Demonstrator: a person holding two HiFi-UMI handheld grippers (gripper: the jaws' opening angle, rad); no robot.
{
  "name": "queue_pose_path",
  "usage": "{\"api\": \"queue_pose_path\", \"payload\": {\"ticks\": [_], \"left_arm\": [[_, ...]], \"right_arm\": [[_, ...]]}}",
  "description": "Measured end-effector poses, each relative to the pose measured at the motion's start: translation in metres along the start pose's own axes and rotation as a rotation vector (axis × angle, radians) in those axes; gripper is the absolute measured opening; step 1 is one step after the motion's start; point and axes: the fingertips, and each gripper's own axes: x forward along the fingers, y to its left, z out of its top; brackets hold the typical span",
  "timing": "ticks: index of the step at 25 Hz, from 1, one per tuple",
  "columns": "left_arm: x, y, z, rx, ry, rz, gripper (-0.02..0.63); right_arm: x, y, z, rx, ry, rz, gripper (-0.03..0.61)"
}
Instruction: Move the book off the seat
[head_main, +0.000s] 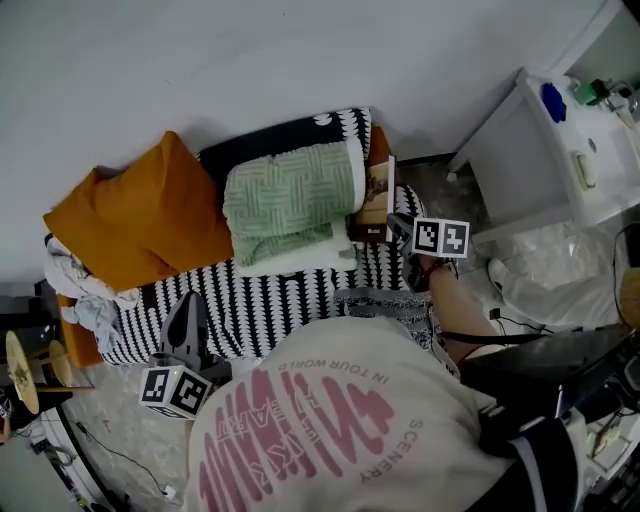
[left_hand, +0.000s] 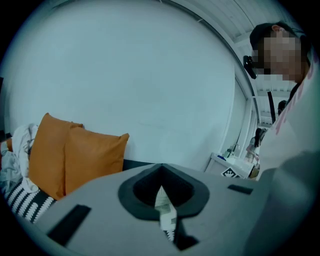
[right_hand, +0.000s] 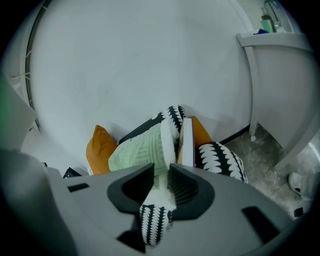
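Jaws slightly spread and empty, the right gripper seems readied for the book propped against the green cushion; the left gripper has its jaws pressed together.

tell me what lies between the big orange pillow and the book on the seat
A pale green woven cushion lies there, its white edge close against the thin upright book; the head view shows it best.

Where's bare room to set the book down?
Bare floor between the right end of the seat and the white table. On the seat, only the striped front strip below the green cushion. Left end is crowded: orange cushion, heaped clothes.
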Motion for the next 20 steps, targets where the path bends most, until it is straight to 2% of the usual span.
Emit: {"api": "queue_pose_path", "payload": {"ticks": [2, 14, 20], "left_arm": [[0.0, 0.003, -0.001, -0.01, 0.008, 0.011, 0.008], [-0.002, 0.012, -0.008, -0.031, 0.065, 0.065, 0.008], [-0.006, 0.014, -0.008, -0.028, 0.083, 0.083, 0.008]], "right_arm": [[0.005, -0.005, -0.002, 0.001, 0.017, -0.01, 0.107], [0.037, -0.042, -0.026, 0.042, 0.138, -0.121, 0.198], [0.052, -0.054, -0.048, 0.123, 0.23, -0.132, 0.198]]}}
